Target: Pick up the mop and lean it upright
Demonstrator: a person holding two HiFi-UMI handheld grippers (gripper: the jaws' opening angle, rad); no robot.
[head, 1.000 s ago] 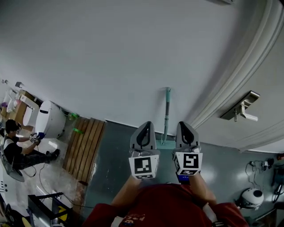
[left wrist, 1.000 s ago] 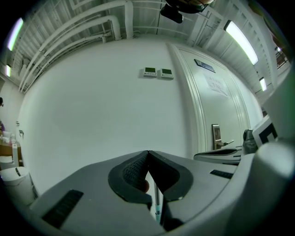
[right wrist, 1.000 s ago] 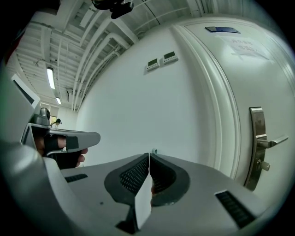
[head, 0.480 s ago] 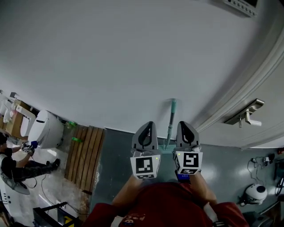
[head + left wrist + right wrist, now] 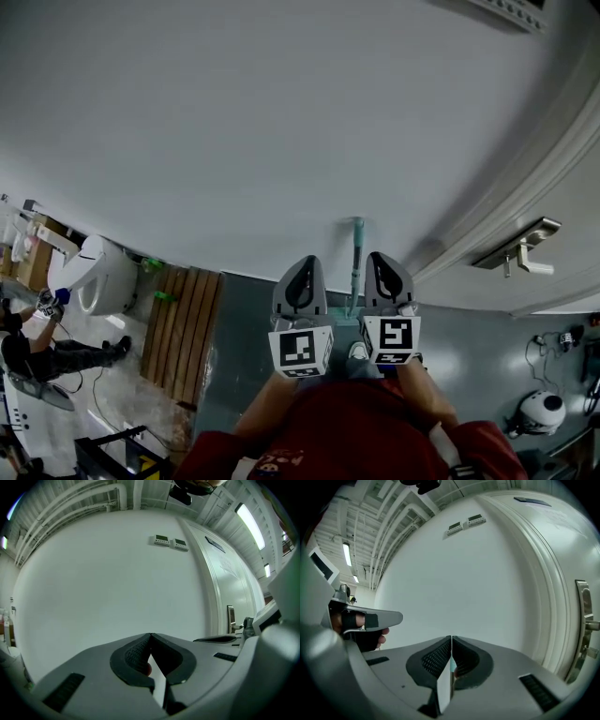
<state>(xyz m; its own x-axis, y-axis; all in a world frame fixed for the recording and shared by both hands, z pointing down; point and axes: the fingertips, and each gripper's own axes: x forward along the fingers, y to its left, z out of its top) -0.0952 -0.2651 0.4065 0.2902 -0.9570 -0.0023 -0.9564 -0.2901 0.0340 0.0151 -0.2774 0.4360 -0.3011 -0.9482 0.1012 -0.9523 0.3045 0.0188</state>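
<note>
The long teal-handled mop stands near the centre of the head view, its pole nearly upright with the top end against the plain white wall and its foot low on the grey floor, so the task looks all but finished.

The left gripper sits just left of the pole and the right gripper just right of it, neither touching it. In their own views the left gripper and the right gripper both have their jaws pressed together with nothing pinched.

The main risk, as I judge it, is a knock. With a gripper close on each side, a careless pull back could clip the pole and send it sliding along the smooth wall. The lean looks steep, so little holds the top in place. The foot could also skid out on the floor.
</note>
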